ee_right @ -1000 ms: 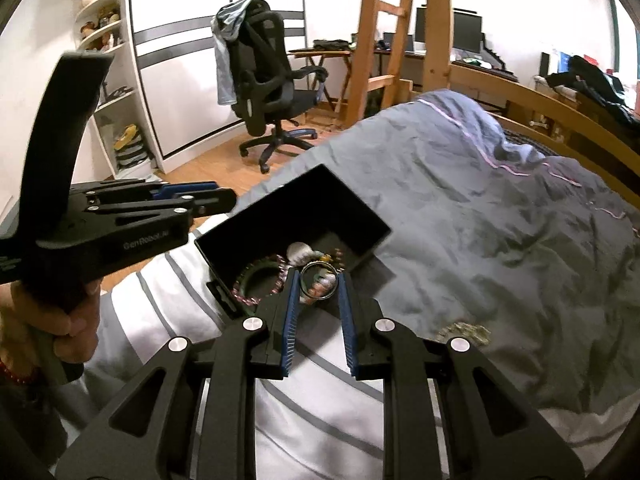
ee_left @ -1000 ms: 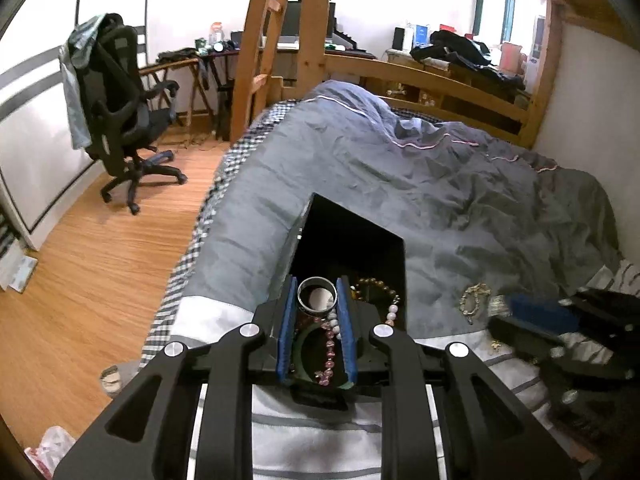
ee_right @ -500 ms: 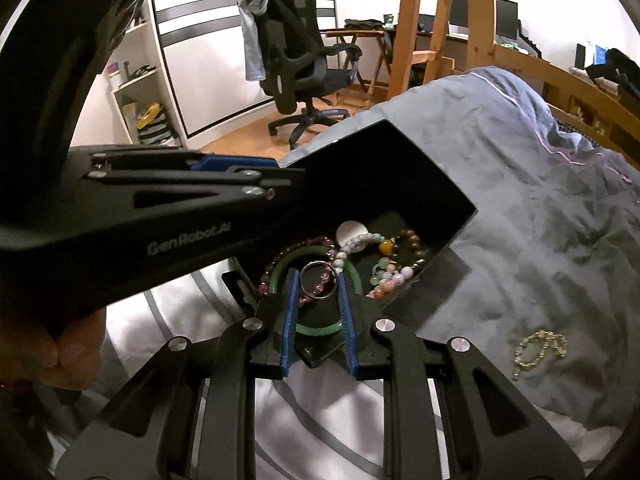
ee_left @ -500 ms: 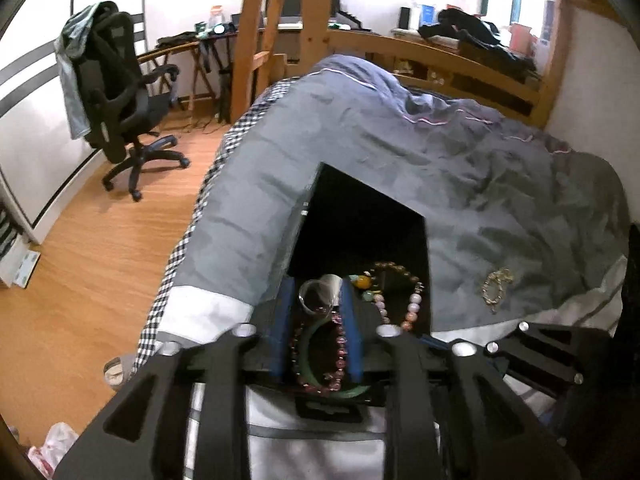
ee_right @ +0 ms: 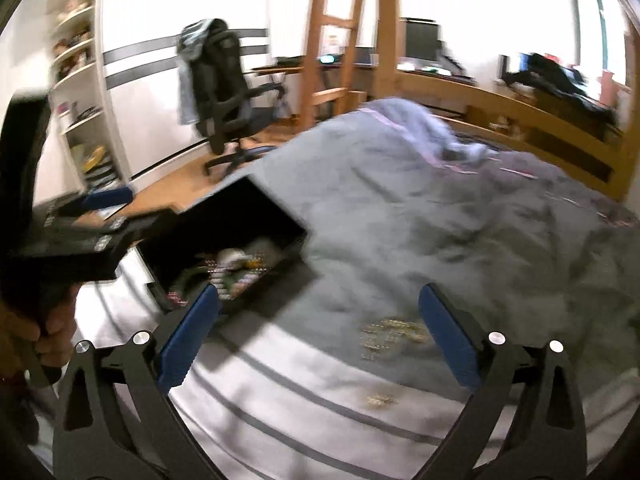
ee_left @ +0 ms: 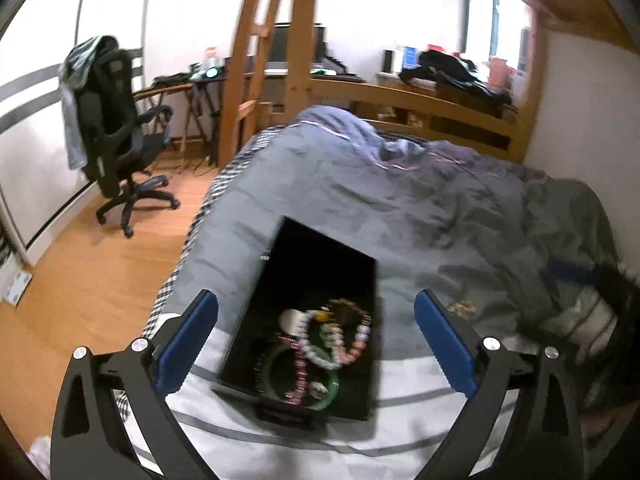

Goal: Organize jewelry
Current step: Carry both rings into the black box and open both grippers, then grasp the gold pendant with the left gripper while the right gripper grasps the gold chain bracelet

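Observation:
A black open jewelry box (ee_left: 320,264) lies on the bed, holding a green bangle (ee_left: 280,364), pink and white bead bracelets (ee_left: 320,356) and other pieces. My left gripper (ee_left: 316,344) is open wide and empty above the box's near end. My right gripper (ee_right: 318,334) is open wide and empty over the bedding, right of the box (ee_right: 256,216). A gold chain bracelet (ee_right: 390,336) lies on the grey duvet between the right fingers, and a smaller gold piece (ee_right: 380,399) lies on the striped sheet. The gold bracelet (ee_left: 460,307) also shows in the left wrist view.
A grey duvet (ee_left: 420,200) covers the bed, with a white striped sheet (ee_right: 300,392) at the near end. A black office chair (ee_left: 116,140) stands on the wooden floor at left. A wooden ladder (ee_left: 260,60) and bed rail (ee_left: 420,108) stand behind. White shelves (ee_right: 76,92) are at far left.
Both grippers have opened wide; the rings they held are released. The left gripper has pulled back from the box. The right gripper has swung right, toward the gold bracelet on the duvet.

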The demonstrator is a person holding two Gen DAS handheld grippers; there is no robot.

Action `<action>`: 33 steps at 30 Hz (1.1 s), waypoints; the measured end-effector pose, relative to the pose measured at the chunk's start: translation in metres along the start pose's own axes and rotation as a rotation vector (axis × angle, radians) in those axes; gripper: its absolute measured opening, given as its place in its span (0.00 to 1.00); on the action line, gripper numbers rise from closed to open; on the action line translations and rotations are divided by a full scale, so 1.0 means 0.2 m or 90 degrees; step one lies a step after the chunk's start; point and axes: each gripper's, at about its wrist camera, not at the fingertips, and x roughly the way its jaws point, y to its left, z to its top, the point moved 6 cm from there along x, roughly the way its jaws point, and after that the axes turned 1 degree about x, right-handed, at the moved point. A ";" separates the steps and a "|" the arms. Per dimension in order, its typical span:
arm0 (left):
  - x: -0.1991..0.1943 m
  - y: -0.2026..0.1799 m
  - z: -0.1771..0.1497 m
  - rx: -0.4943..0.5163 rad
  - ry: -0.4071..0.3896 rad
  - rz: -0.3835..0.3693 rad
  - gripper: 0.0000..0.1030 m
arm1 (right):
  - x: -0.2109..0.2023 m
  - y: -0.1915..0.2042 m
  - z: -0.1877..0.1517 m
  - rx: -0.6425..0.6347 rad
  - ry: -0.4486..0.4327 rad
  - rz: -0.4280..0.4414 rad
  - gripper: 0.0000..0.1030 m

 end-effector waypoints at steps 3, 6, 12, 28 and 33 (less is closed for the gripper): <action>0.01 -0.14 -0.04 0.024 0.009 -0.027 0.94 | -0.07 -0.18 0.03 0.033 0.001 -0.029 0.96; 0.02 -0.28 -0.08 0.042 0.017 -0.048 0.94 | -0.14 -0.30 0.02 0.056 0.005 -0.058 0.96; 0.10 -0.57 -0.23 0.048 0.045 -0.126 0.94 | -0.16 -0.41 -0.03 0.066 0.019 -0.068 0.96; 0.52 -0.90 -0.50 0.102 0.170 -0.215 0.66 | 0.28 -0.55 -0.22 0.075 0.081 0.042 0.52; 0.58 -0.95 -0.56 0.131 0.199 -0.222 0.43 | 0.48 -0.50 -0.25 0.069 0.108 0.102 0.52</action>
